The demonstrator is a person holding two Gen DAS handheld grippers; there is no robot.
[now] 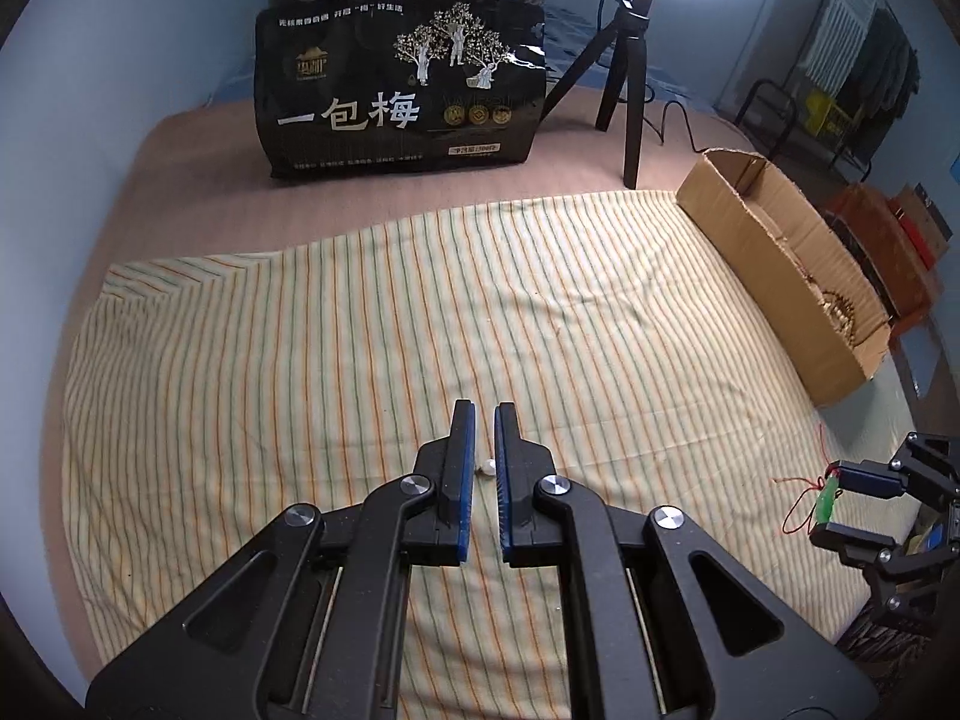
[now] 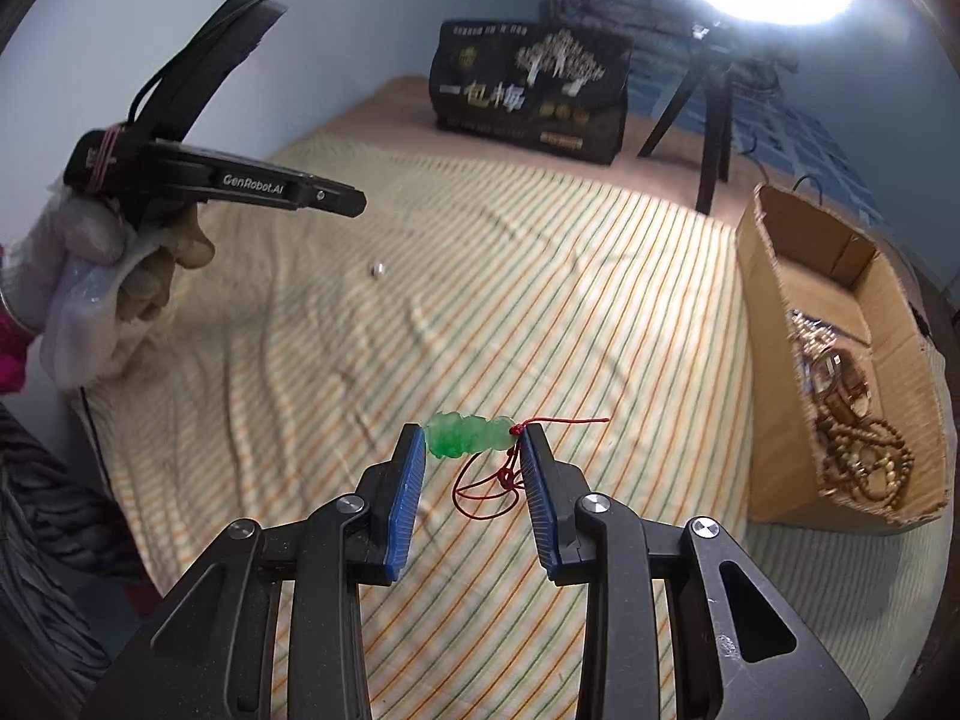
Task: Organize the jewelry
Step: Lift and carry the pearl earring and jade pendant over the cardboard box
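Observation:
My right gripper (image 2: 473, 438) is shut on a green jade pendant (image 2: 465, 435) held lengthwise between its fingertips above the striped cloth (image 2: 480, 276); its red cord (image 2: 486, 489) hangs below. The pendant also shows in the left wrist view (image 1: 823, 499) in the right gripper (image 1: 831, 501). My left gripper (image 1: 485, 414) hovers over the cloth with its jaws nearly closed and empty; a small white bead (image 1: 487, 467) lies on the cloth below the gap. The bead also shows in the right wrist view (image 2: 378, 268), under the left gripper (image 2: 354, 204).
An open cardboard box (image 2: 774, 324) at the cloth's right edge holds wooden bead strings and other jewelry (image 2: 858, 450); it shows in the left wrist view (image 1: 750, 240) too. A black snack bag (image 1: 402, 90) and a ring-light tripod (image 1: 630, 96) stand at the back.

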